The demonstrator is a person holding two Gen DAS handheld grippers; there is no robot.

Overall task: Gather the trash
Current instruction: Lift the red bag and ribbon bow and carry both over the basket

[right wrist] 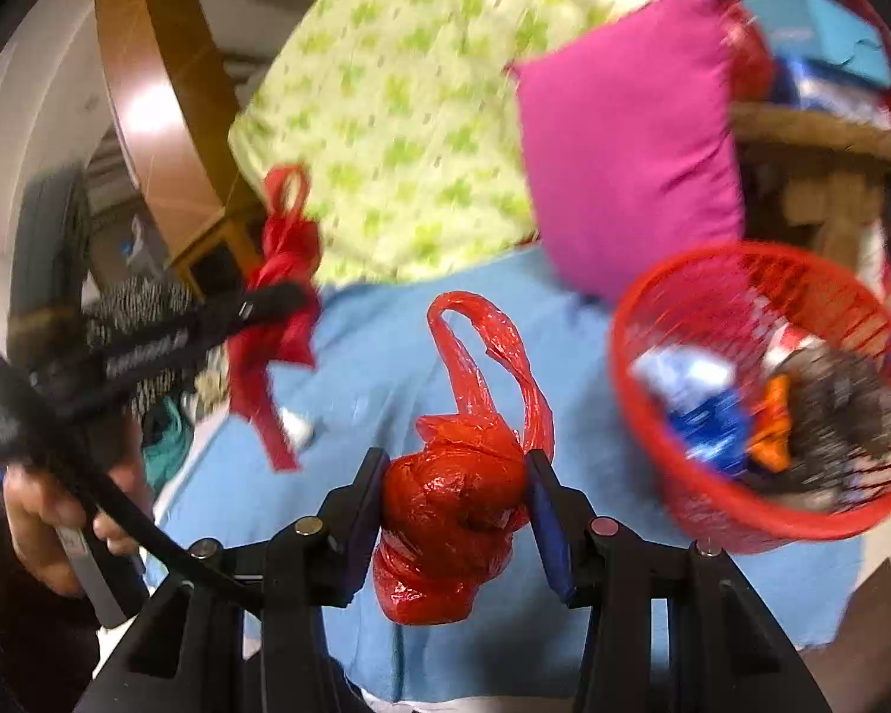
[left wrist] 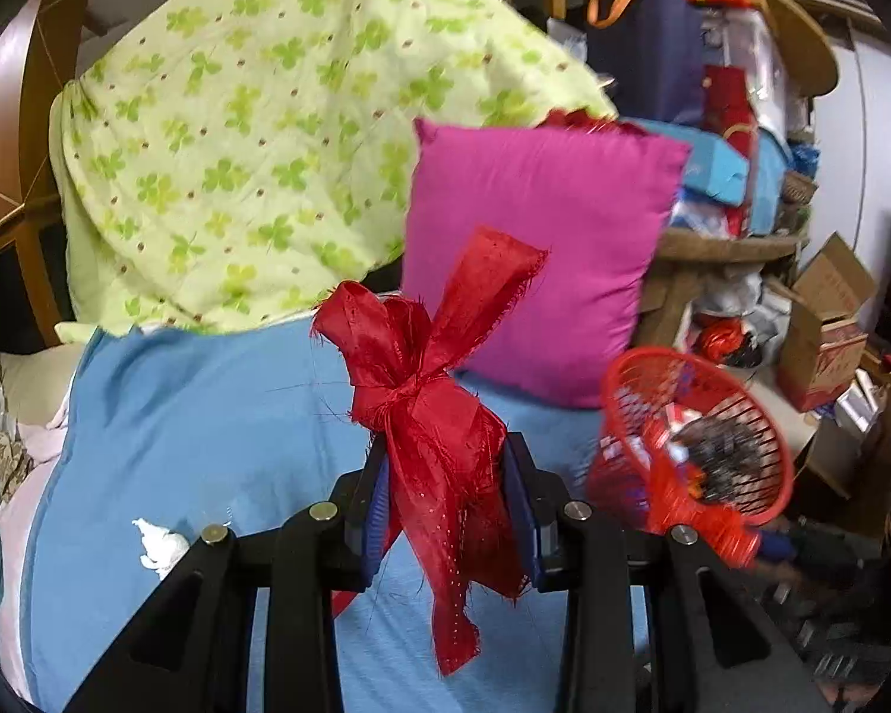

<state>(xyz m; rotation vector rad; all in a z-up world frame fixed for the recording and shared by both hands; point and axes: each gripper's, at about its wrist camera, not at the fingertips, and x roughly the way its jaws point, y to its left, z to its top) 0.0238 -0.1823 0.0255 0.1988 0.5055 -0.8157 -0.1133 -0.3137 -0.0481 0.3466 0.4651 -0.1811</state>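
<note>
My left gripper [left wrist: 448,505] is shut on a frayed red fabric ribbon [left wrist: 427,380], held above the blue bed sheet [left wrist: 208,416]. The ribbon also shows in the right wrist view [right wrist: 279,297], in the left gripper [right wrist: 255,303] at the left. My right gripper [right wrist: 454,511] is shut on a knotted red plastic bag [right wrist: 451,505]. A red mesh basket [left wrist: 701,445] holding several pieces of trash sits on the bed to the right; it shows in the right wrist view [right wrist: 766,392] too. A crumpled white tissue [left wrist: 157,543] lies on the sheet at the lower left.
A magenta cushion [left wrist: 540,249] leans behind the basket, next to a green clover-print quilt [left wrist: 255,148]. A wooden headboard [left wrist: 6,148] stands at the left. Cluttered shelves [left wrist: 724,119] and cardboard boxes [left wrist: 825,321] fill the right side.
</note>
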